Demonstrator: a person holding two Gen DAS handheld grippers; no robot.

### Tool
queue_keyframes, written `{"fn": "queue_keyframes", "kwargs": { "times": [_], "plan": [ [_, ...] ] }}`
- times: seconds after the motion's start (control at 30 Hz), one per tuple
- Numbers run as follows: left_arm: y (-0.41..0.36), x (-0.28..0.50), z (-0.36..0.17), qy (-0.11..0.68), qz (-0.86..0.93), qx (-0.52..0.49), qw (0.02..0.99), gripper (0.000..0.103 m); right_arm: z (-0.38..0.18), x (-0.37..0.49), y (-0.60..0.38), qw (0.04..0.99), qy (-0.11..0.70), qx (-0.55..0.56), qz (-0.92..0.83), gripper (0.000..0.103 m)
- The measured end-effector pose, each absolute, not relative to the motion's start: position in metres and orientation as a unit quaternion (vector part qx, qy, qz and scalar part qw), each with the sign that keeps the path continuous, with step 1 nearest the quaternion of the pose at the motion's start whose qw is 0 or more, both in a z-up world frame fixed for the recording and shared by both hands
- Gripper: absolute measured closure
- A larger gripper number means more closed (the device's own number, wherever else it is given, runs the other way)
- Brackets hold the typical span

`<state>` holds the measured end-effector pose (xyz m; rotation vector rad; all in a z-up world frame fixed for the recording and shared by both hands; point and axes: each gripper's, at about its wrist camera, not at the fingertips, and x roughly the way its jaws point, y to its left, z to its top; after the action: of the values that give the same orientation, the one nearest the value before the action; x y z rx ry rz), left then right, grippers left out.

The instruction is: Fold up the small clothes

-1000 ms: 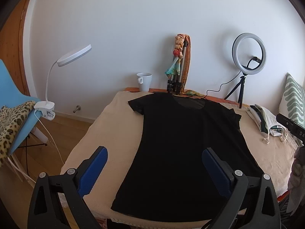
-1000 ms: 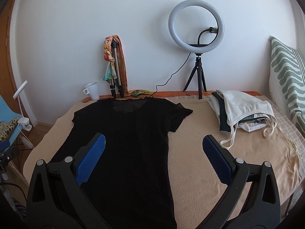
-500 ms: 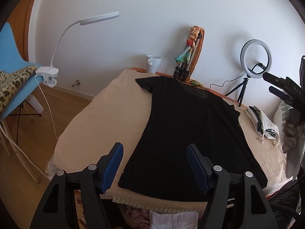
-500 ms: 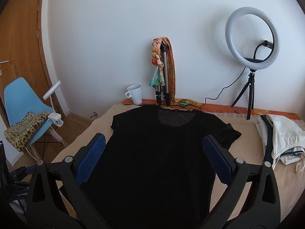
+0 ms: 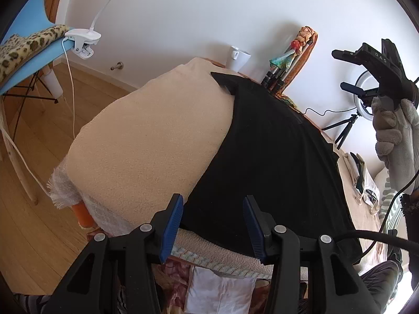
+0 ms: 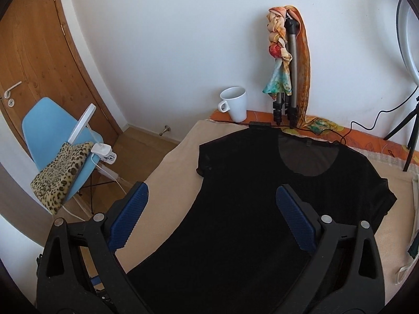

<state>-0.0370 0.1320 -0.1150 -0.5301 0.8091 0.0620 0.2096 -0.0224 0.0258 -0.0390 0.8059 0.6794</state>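
A black T-shirt [image 5: 275,157] lies flat on the beige cover [image 5: 146,144], neck toward the wall. My left gripper [image 5: 213,204] hovers low at the near edge. Its jaws are closing, with the shirt's near left hem corner between the blue pads [image 5: 172,217], which do not press on it. In the right wrist view the T-shirt [image 6: 262,209] fills the middle. My right gripper [image 6: 212,191] stands open above its left side, below the left sleeve. The left wrist view also shows the right gripper [image 5: 343,69] held high by a gloved hand [image 5: 392,130].
A white mug [image 6: 234,103], a tripod wrapped in a scarf [image 6: 286,65] and a ring light [image 5: 366,96] stand along the wall. A pile of clothes [image 5: 364,180] lies at the right. A blue chair [image 6: 60,141] with a clip lamp [image 6: 102,151] stands left of the table.
My left gripper has sunk toward the shirt's near left corner and its jaws have narrowed. My right gripper has swung left across the shirt, still open.
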Motion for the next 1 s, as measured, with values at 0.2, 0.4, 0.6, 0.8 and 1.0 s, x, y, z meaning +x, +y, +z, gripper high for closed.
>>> {"fn": "queue_keyframes", "kwargs": {
  "times": [0.2,0.4,0.6,0.8,1.0],
  "plan": [
    [0.137,-0.032,-0.126,0.402,0.034,-0.272,0.873,0.058,0.008,0.243,0.035,0.844,0.415,-0.048,0.335,0.015],
    [0.140,-0.028,-0.132,0.409,0.028,-0.282,0.867,0.062,-0.017,0.281,0.090,0.829,0.448,-0.060,0.330,0.017],
    [0.139,-0.026,-0.136,0.415,0.028,-0.275,0.867,0.064,-0.049,0.314,0.140,0.820,0.469,-0.083,0.318,0.025],
    [0.144,-0.021,-0.140,0.413,0.024,-0.297,0.861,0.065,-0.084,0.348,0.176,0.809,0.499,-0.080,0.301,0.027],
    [0.141,-0.015,-0.146,0.423,0.020,-0.296,0.856,0.065,-0.115,0.368,0.202,0.806,0.511,-0.093,0.283,0.028]
  ]
}}
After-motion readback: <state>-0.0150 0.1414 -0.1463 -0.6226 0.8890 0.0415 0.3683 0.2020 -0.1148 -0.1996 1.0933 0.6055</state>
